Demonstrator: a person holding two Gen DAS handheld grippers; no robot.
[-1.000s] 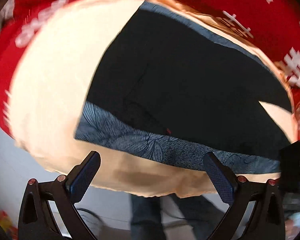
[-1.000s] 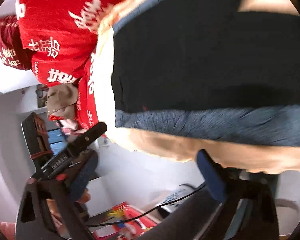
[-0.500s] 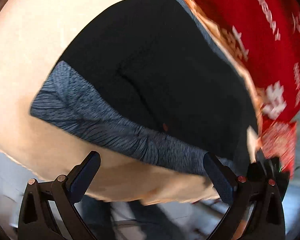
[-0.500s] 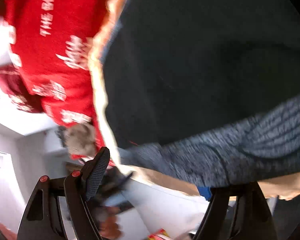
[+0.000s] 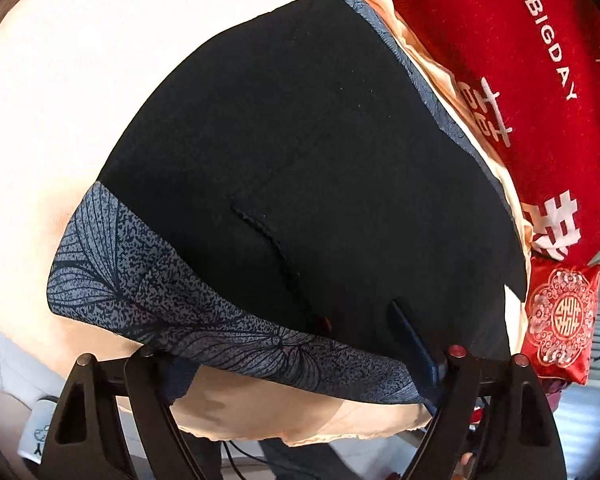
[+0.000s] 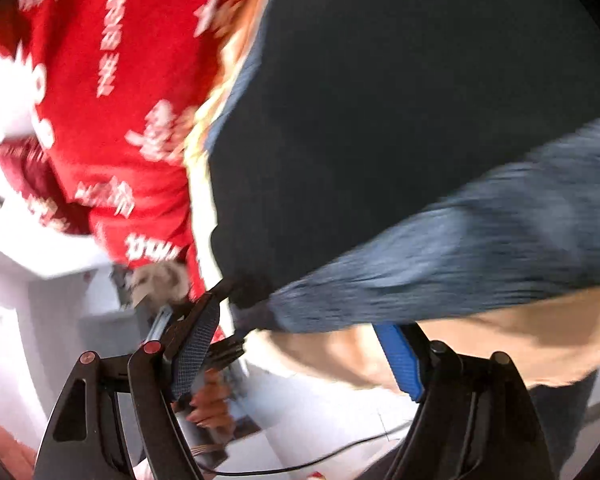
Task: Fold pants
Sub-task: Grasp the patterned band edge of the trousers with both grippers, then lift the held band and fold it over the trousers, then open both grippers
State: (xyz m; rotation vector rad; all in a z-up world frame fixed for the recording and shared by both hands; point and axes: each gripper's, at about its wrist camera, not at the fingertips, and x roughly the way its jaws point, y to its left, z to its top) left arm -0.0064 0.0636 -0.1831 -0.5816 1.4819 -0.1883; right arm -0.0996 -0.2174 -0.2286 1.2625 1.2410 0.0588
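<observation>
The left gripper [image 5: 288,344] had dropped onto the patterned blue waistband [image 5: 148,296] of the black pants [image 5: 308,160]. Its fingers were spread wide, one finger [image 5: 410,340] lying on top of the fabric and the other tucked under the band's near edge; a second earlier both hovered clear of the cloth. Whether they had begun to pinch could not be told. The pants lay flat on a cream sheet [image 5: 60,100], with a red blanket [image 5: 520,100] bearing white lettering along their far side and a small red embroidered pillow [image 5: 560,316] beside it.

The right gripper [image 6: 296,344] also stood spread, now close to the waistband's end [image 6: 440,256], where earlier it had been farther off. Its blue finger [image 6: 398,356] sat just below the band against the sheet [image 6: 500,340]. This view was heavily motion-blurred, so contact with the cloth was unclear, and the red blanket [image 6: 120,120] lettering was unreadable.
</observation>
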